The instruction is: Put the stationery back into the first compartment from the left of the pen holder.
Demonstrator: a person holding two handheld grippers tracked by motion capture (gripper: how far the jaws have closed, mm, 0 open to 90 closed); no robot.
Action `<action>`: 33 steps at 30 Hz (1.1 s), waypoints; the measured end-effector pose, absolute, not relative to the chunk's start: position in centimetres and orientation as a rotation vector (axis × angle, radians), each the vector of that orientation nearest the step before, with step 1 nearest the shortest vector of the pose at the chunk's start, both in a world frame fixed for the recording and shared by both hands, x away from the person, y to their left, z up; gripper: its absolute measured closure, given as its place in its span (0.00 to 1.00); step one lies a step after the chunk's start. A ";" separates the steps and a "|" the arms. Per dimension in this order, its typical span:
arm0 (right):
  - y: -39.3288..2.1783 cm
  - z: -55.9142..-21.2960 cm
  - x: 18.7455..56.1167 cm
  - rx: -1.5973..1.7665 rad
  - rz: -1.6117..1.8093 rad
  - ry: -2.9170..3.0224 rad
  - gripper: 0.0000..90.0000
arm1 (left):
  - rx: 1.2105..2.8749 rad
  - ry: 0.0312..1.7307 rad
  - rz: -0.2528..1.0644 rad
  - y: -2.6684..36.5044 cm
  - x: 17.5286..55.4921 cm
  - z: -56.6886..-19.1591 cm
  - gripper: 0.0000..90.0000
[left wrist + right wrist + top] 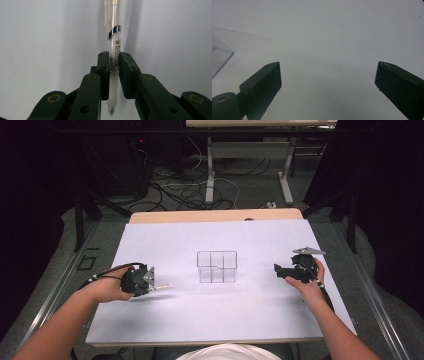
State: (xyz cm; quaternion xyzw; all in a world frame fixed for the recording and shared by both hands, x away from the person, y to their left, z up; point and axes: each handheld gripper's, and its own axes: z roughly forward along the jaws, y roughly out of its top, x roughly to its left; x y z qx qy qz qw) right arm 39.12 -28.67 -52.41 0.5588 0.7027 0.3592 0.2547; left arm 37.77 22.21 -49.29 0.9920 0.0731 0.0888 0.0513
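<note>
A single clear plastic organiser (216, 266) stands near the middle of the table (210, 320), on its white sheet. Thin inner walls split it into compartments, and nothing can be made out inside any of them. One corner of it also shows at the left edge of the right gripper view (218, 55).

There is one pen (113, 50): a translucent barrel with a metal clip band and a printed label. The left tool (150, 285), held in the person's left hand (107, 290) at the near left of the table, is clamped on this pen. In the left gripper view the two black jaws press on the barrel from either side, the writing tip pointing back toward the camera and the rest of the pen running out beyond the jaws. In the high view the pen (161, 287) sticks out to the right, toward the organiser but well apart from it.

The right tool (280, 270), in the right hand (307, 287), hovers to the right of the organiser. Its jaws stand wide apart over bare white sheet, holding and touching nothing.
</note>
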 end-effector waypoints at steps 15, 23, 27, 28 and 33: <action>-28.1 -51.8 38.8 1.448 0.977 1.934 0.19 | 2.834 0.395 0.104 19.0 37.5 -46.3 0.88; -26.7 -51.3 38.3 1.303 0.991 1.991 0.33 | 2.717 0.450 0.043 18.4 38.1 -45.5 0.88; -26.3 -51.0 38.1 1.284 1.004 2.018 0.40 | 2.643 0.508 0.002 18.6 38.2 -45.1 0.88; -26.3 -50.9 38.2 1.283 1.020 2.039 0.42 | 2.637 0.508 -0.001 18.7 38.3 -45.0 0.88; -25.9 -50.9 38.3 1.210 1.061 2.127 0.47 | 2.597 0.566 -0.019 18.6 38.2 -44.5 0.88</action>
